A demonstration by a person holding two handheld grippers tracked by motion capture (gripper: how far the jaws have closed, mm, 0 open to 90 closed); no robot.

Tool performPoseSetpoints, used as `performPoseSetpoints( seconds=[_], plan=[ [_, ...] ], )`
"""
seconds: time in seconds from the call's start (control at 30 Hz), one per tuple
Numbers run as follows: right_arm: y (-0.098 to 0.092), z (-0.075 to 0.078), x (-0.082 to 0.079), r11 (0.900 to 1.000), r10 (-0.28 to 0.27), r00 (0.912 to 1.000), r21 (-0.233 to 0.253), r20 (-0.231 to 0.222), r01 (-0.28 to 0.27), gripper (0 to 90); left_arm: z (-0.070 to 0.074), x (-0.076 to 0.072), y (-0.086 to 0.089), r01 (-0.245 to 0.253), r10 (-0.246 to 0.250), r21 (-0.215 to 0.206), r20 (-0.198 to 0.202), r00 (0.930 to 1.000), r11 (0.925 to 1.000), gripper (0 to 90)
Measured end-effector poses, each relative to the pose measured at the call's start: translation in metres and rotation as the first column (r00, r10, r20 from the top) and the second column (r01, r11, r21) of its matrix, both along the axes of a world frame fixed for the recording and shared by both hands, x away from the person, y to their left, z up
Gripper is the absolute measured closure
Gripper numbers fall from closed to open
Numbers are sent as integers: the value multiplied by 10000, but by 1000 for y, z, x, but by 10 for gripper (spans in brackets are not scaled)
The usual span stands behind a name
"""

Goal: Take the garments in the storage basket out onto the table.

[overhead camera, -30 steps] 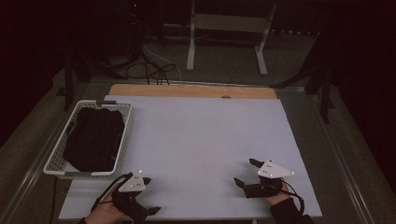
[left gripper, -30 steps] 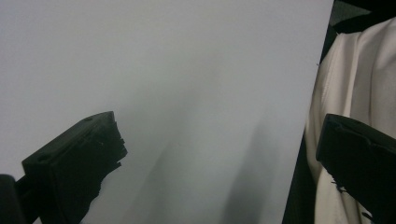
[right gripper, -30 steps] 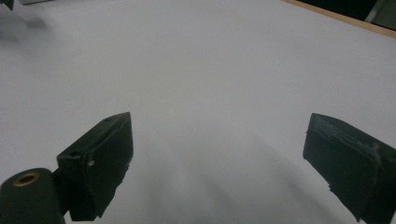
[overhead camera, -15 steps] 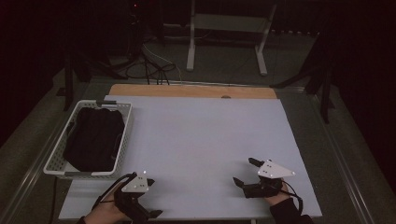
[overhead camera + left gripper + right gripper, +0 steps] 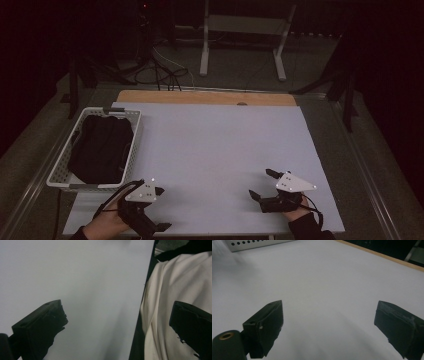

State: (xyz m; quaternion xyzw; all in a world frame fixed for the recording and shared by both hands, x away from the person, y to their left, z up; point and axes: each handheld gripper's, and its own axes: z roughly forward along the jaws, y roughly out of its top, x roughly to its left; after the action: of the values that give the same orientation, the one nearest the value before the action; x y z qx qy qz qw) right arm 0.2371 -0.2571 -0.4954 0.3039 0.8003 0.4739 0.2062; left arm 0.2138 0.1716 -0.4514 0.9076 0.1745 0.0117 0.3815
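Both the left gripper (image 5: 161, 209) and right gripper (image 5: 263, 183) gape empty at the near edge, while the black cloth (image 5: 102, 147) in the white basket (image 5: 61, 165) far left looks soft and limp, best pinched at a top fold.

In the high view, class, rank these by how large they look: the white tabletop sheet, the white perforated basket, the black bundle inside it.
1. White tabletop sheet
2. White perforated basket
3. Black bundle, lying within the basket's walls

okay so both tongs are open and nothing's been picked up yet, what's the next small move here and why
Probably swing the left tongs toward the white basket at the table's left edge. The dark cloth inside it looks like the one thing there to handle; both the left and right tongs are open, hold nothing, and the left is nearer.
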Motion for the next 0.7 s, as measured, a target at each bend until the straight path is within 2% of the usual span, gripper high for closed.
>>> performPoseSetpoints(
  seconds=[0.3, 0.7],
  plan=[
    [1, 2, 0, 10000, -38, 10000, 55, 67, 38, 88, 22, 8, 10, -84, 85, -124, 109, 9999, 9999, 0],
    [1, 2, 0, 9999, -117, 9999, 86, 12, 117, 88, 52, 18, 22, -439, 441, -47, 595, 9973, 9990, 0]
  ],
)
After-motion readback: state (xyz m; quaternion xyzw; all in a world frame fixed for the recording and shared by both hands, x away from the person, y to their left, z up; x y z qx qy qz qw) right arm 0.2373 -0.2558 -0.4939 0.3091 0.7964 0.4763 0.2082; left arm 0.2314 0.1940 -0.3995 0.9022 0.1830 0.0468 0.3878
